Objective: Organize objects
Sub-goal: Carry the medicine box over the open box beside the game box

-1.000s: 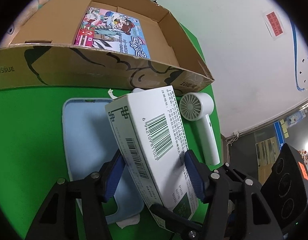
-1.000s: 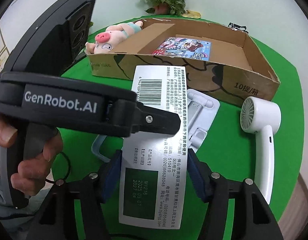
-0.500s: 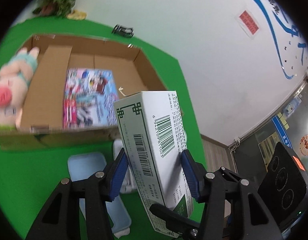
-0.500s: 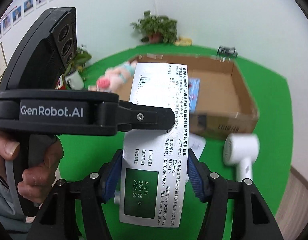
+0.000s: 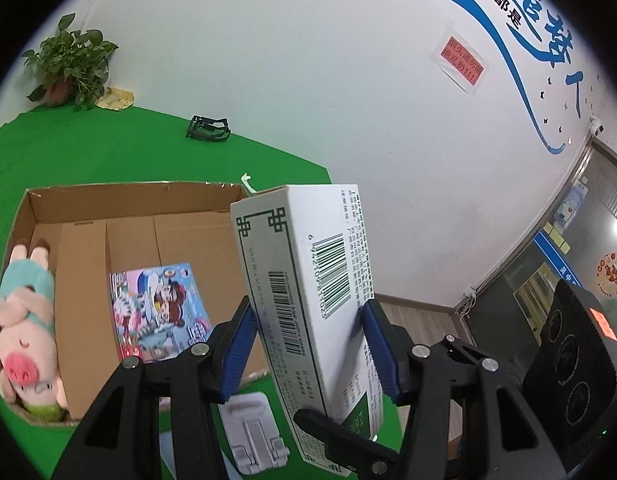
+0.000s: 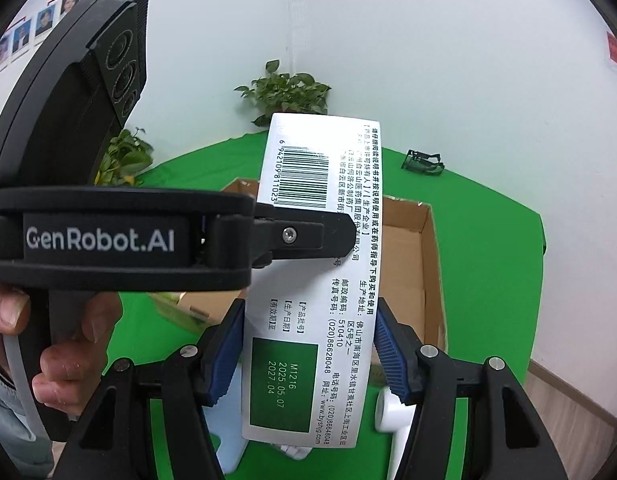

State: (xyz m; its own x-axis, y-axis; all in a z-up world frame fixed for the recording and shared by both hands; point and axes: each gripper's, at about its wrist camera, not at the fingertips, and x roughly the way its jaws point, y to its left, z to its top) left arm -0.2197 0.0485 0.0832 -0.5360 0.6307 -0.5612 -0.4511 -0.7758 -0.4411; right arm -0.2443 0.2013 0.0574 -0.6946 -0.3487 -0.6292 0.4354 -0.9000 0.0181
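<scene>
While both grippers squeeze its long sides, the white box (image 5: 308, 280) hangs above the cardboard box (image 5: 120, 216) – left gripper (image 5: 308, 348) and right gripper (image 6: 308, 356) clamp it; it looks light, stiff, easily dented

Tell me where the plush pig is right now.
In the left wrist view, the plush pig lies at the left end of the cardboard box, left of the picture book.

One white carton (image 5: 308, 280), one cardboard box (image 5: 88, 248), one plush pig (image 5: 24, 320), one picture book (image 5: 160, 312).
</scene>
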